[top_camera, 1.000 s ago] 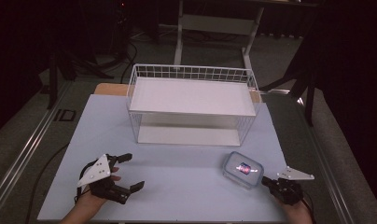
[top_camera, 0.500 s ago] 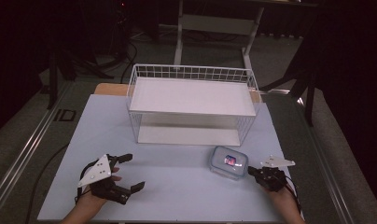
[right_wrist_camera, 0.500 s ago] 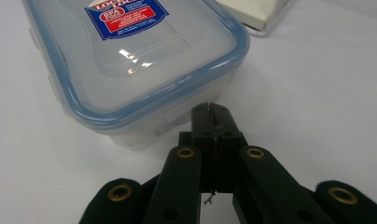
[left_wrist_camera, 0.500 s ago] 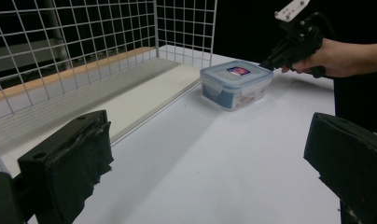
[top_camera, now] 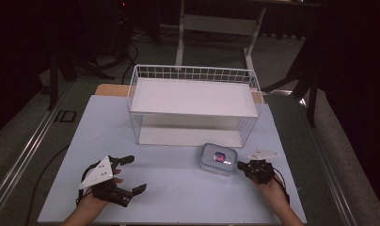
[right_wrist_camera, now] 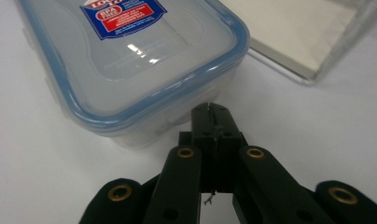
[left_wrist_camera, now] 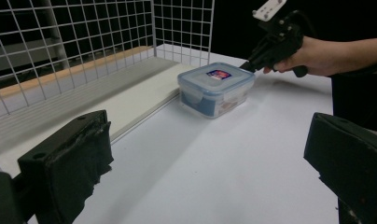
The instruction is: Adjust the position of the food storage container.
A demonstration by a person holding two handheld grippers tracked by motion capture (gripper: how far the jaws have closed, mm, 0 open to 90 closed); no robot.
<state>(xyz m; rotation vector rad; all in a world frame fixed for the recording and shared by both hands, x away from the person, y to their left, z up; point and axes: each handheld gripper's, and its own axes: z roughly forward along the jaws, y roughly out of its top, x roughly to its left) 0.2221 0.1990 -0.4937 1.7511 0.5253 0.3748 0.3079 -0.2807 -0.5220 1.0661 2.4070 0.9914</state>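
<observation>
Down at the near left of the pale, matte table, the left tool lies in a hand with its two black jaws spread wide apart, a grey three-cornered plate on top; in the left gripper view its pads look rough and blocky. Behind the middle of the table stands a white wire basket, a rectangular grid of thin rods with a flat white board across it. Just in front of the basket's right end sits a small rounded-rectangle plastic container, its body translucent, its clear lid rimmed in blue and carrying a red and blue label. At its right edge, the right tool is held by a hand, and in the right gripper view its jaws are pressed together, their tip touching or nearly touching the container's side under the lid rim.
</observation>
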